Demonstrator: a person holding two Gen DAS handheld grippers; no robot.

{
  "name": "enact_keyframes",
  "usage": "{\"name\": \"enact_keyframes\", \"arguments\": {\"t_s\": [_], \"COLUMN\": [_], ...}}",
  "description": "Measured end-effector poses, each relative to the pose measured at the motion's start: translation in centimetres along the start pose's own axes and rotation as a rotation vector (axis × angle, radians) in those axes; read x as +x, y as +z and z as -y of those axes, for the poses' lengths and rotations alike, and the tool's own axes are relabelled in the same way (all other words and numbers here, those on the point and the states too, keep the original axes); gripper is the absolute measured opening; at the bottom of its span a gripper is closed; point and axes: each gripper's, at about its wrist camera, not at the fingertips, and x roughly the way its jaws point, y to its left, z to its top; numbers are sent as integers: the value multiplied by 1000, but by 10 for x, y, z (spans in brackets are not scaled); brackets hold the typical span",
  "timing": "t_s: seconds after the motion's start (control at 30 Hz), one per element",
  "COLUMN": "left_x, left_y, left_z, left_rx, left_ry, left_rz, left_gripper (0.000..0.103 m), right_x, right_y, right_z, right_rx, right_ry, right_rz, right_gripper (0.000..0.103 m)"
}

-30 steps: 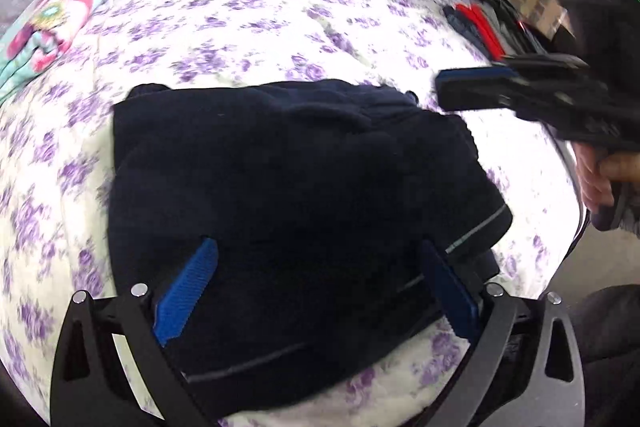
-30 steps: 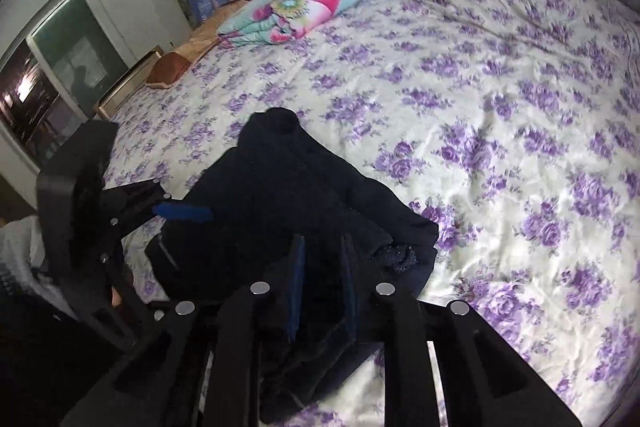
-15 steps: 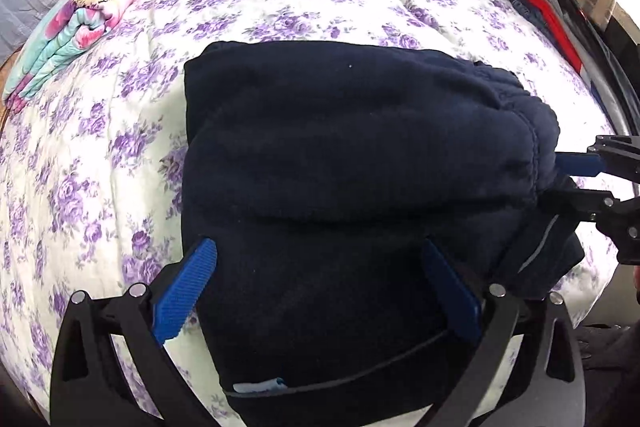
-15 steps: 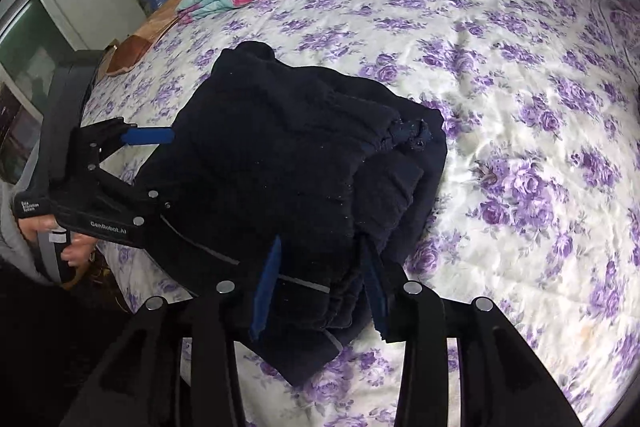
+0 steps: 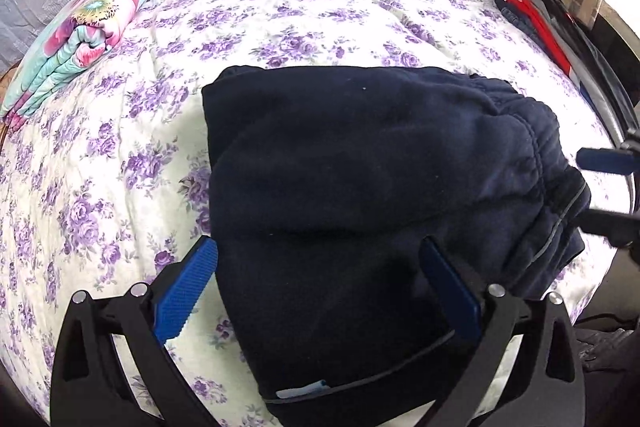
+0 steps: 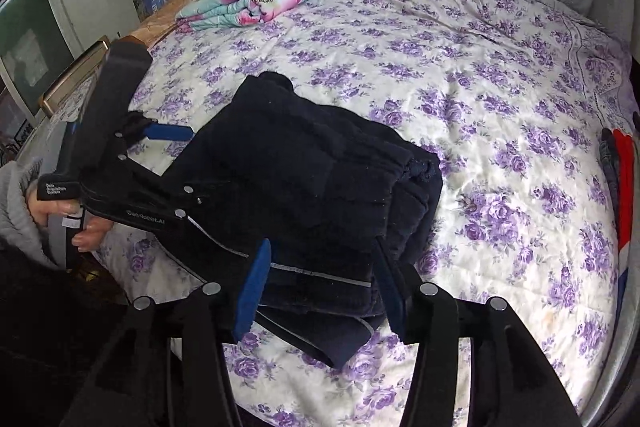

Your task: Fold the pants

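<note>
We count one pair of dark pants (image 5: 360,187), folded, lying at near edge of floral bed (image 5: 320,7). One folded quilt (image 5: 80,39) far left. Left gripper (image 5: 320,291) spread wide over pants, gripping nothing. Right gripper (image 6: 320,287) just opening, pads off pants.

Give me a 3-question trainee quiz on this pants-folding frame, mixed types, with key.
1. True or false: the dark pants lie folded in a stack on the floral bedspread.
2. The right gripper is: A) clamped on the pants B) open, jaws astride the stack's edge C) out of view
3. Fill in: the folded floral blanket lies on the far ___ side in the left wrist view.

Key: 1 true; 2 B; 3 left
</note>
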Motion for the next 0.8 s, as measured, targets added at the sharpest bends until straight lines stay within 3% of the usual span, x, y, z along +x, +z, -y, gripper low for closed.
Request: {"name": "enact_keyframes", "arguments": {"t_s": [0.1, 0.2, 0.3, 0.57, 0.8], "left_x": [5, 9, 9, 0, -13], "left_y": [-2, -3, -5, -7, -9], "left_z": [-6, -12, -16, -16, -24], "left_rx": [-10, -30, -39, -9, -17], "left_ry": [-10, -30, -35, -13, -17], "left_rz": [-20, -35, -34, -2, 31], "left_gripper": [99, 99, 99, 99, 99], "right_x": [17, 32, 32, 22, 4], "right_y": [-5, -13, -19, -26, -40], "right_z": [2, 15, 23, 21, 34], "right_rx": [8, 116, 193, 232, 348], "right_ry": [-38, 10, 51, 12, -4], "right_rz": [-41, -101, -93, -84, -49], "right_gripper": [65, 71, 72, 74, 76]}}
